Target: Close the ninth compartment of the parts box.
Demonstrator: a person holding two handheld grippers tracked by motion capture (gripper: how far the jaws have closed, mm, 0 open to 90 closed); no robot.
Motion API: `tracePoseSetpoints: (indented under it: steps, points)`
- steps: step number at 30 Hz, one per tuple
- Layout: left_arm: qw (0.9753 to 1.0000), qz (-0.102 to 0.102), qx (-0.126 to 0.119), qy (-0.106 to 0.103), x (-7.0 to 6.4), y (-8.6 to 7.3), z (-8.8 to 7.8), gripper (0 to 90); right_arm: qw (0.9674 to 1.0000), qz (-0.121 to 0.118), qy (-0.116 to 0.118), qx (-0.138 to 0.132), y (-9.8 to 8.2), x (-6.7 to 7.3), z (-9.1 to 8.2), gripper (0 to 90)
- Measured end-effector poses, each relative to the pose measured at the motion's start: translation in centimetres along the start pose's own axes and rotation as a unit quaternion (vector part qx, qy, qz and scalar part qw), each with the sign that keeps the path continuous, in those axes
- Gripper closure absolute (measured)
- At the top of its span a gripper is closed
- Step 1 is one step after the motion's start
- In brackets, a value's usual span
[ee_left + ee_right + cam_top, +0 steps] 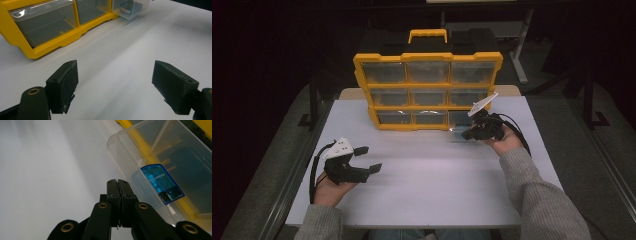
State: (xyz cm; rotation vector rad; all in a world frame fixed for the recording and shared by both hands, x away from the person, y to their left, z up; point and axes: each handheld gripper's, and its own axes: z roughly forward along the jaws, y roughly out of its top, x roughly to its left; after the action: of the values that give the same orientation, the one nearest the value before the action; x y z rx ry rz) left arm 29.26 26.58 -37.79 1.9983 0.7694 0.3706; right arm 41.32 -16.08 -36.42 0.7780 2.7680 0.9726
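High view: your right gripper (475, 131), jaws pressed together on nothing, sits beside pulled-out clear drawer (140, 170) of yellow organizer (428, 91); blue card (162, 183) inside. Left gripper (366, 159) wide apart, parked clear.

The person is wearing grey knitted sleeves (542, 200) reaching down to both wrists. Each black claw, left (367, 158) and right (467, 133), is carrying a pale three-cornered plate on top and trailing a black cable, with brass-ringed screw holes showing at the jaw pivots.
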Motion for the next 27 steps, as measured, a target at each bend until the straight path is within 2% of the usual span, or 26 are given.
tracePoseSetpoints:
  steps: [27]
  points:
    - [1.0000,-0.002,-0.003,0.002,0.06,-0.02,-0.12,21.3,0.9999,0.007,-0.010,-0.002,0.71,-0.88,-0.07,86.9]
